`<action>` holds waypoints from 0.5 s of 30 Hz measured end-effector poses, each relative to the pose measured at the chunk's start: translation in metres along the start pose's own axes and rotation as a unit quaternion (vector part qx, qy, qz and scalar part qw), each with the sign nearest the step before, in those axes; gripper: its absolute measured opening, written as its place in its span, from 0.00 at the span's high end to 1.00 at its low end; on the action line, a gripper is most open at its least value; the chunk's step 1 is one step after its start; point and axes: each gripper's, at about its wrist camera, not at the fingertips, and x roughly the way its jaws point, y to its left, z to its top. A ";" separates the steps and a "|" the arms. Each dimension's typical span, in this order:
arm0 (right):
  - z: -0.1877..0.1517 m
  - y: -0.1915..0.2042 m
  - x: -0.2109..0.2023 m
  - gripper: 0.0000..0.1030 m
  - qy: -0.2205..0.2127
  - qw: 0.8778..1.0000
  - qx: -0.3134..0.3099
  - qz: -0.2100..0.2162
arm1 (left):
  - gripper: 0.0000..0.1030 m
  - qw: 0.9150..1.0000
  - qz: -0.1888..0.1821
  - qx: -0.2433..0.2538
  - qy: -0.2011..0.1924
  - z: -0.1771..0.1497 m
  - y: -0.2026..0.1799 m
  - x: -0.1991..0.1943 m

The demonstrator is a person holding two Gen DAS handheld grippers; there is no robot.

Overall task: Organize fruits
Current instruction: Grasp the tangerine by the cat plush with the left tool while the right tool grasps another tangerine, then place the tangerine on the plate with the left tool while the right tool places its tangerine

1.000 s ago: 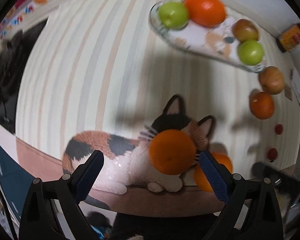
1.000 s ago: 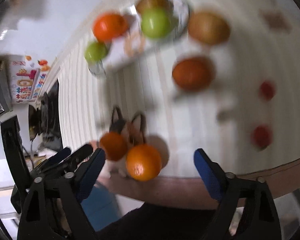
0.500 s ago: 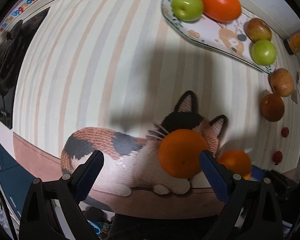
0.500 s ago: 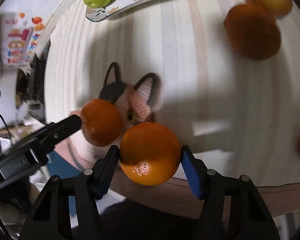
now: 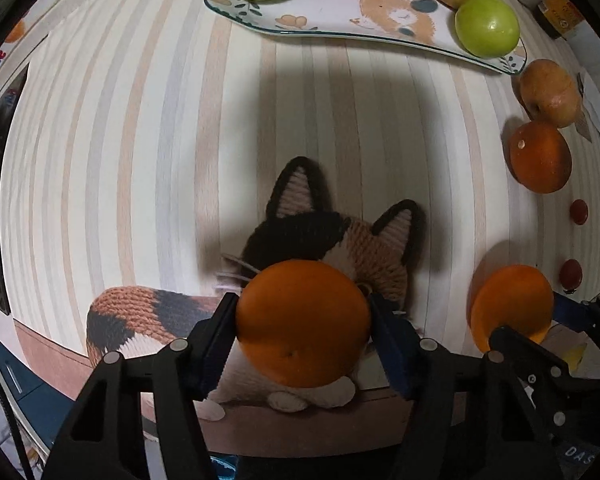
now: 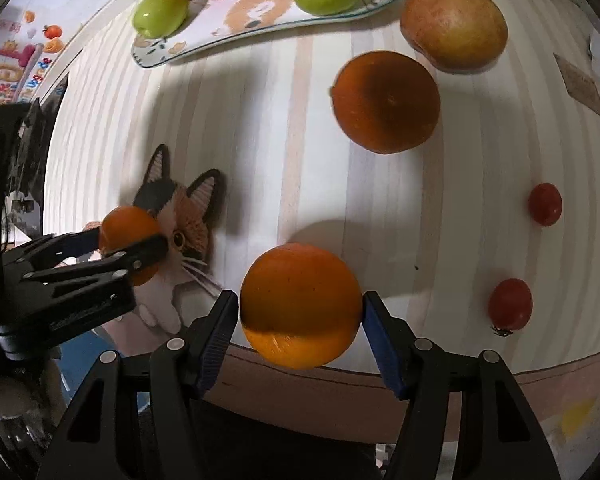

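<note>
From the left wrist, the left gripper [image 5: 303, 322], spread a moment ago, now pinches an orange [image 5: 303, 323] over the cat mat [image 5: 300, 216]; from the right wrist, the right gripper [image 6: 300, 322] clamps a second orange [image 6: 301, 306] above the table [image 6: 260, 128], so both seem ready for the plate [image 6: 236, 36]

A striped table [image 5: 148, 128] fills most of the view, with pale lines of cream, grey and tan. Its near edge has a brown border. A picture of a knitted cat [image 5: 332, 236] lies flat near that edge, with black, orange and white patches and two pointy ears. A small yellow and black tin [image 5: 558, 14] stands by the far right corner. Two paper cards [image 6: 582, 84] lie by the right edge. Past the left edge hangs a bright poster [image 6: 18, 68] with cartoon letters.
</note>
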 end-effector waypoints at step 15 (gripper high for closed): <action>0.002 -0.009 0.007 0.34 -0.001 1.000 0.006 -0.020 | 0.41 1.000 -0.010 -0.006 -0.012 0.013 -0.008 0.006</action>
